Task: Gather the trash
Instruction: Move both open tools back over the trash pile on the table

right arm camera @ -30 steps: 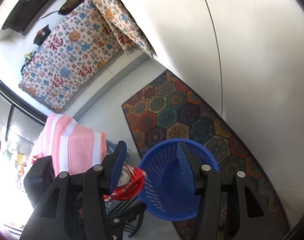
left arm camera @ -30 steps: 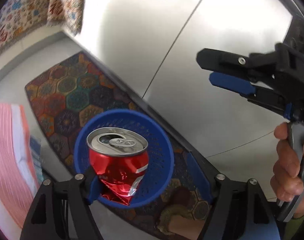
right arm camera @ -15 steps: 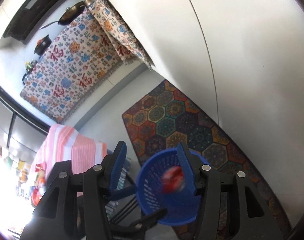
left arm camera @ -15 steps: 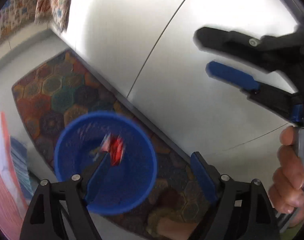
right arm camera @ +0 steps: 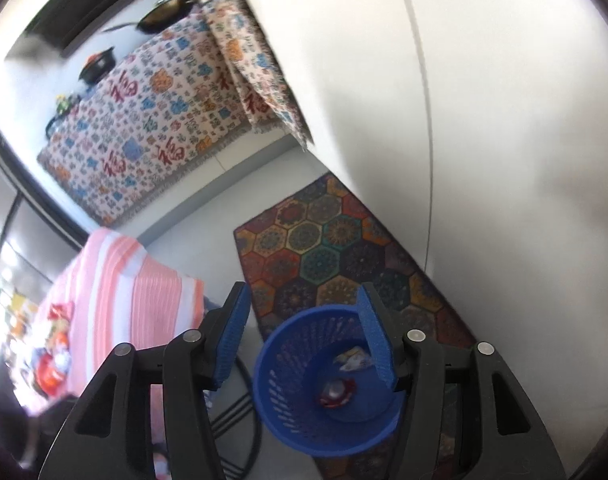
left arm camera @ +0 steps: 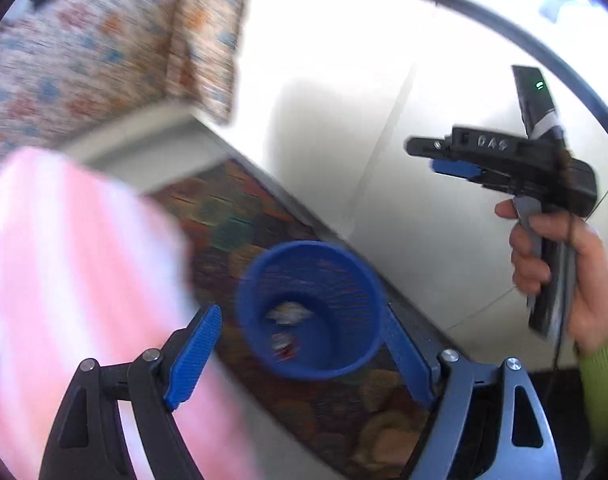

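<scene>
Hovering above the blue basket (right arm camera: 288,412), both tools, left tool (left arm camera: 304,344) and right tool (right arm camera: 304,336), gape wide, empty; red can (right arm camera: 337,394) lies inside, end up.

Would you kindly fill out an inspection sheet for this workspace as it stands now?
Surface: patterned rug on pale floor.
Job's things: blue basket standing on the rug, holding a red can and crumpled paper.
Clutter: colourful items on the pink striped cloth.
Grippers: left gripper open, empty; right gripper open, empty.
Cables: nothing seen.
Surroundings: white cabinet, patterned cloth.
</scene>
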`<control>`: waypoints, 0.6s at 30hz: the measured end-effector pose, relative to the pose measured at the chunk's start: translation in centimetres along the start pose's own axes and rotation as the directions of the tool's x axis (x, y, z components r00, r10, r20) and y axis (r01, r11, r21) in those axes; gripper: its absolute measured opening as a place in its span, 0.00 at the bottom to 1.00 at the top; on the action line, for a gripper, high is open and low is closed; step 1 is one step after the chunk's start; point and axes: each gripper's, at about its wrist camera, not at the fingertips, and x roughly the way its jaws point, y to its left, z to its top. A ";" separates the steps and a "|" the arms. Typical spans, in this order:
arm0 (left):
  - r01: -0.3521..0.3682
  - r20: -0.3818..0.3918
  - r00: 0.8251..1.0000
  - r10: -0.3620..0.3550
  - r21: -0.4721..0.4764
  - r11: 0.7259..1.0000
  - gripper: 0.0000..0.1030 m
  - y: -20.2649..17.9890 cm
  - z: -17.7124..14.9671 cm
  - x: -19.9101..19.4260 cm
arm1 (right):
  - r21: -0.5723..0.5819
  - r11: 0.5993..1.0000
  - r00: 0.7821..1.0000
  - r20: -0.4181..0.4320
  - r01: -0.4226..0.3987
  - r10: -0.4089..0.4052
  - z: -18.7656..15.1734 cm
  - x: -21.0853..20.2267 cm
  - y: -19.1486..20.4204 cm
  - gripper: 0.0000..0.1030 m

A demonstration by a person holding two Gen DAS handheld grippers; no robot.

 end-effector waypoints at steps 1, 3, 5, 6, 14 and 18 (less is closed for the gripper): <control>-0.035 0.006 0.999 0.035 -0.014 0.999 0.82 1.0 -1.0 -1.5 | -0.040 0.999 1.000 0.007 -0.003 0.003 -0.4 -0.2 1.5 0.61; -0.108 -0.001 0.994 0.109 -0.086 0.990 0.82 4.5 -3.8 -5.0 | -0.126 0.992 1.000 0.011 -0.026 0.028 -1.9 -0.6 5.5 0.63; -0.170 -0.013 0.985 0.170 -0.155 0.973 0.82 8.0 -6.8 -7.6 | -0.209 0.975 0.997 -0.004 -0.075 0.076 -3.9 -0.8 9.9 0.67; -0.210 -0.014 0.978 0.210 -0.180 0.961 0.82 9.7 -8.3 -8.9 | -0.257 0.960 0.994 -0.021 -0.111 0.109 -5.2 -1.0 12.6 0.68; -0.444 -0.051 0.890 0.453 -0.321 0.836 0.82 21.2 -16.0 -15.0 | -0.502 0.810 0.947 -0.254 -0.303 0.197 -17.6 0.6 30.8 0.78; -0.446 -0.062 0.885 0.461 -0.392 0.805 0.82 25.4 -17.1 -15.6 | -0.526 0.812 0.956 -0.263 -0.253 0.128 -19.9 3.9 35.6 0.78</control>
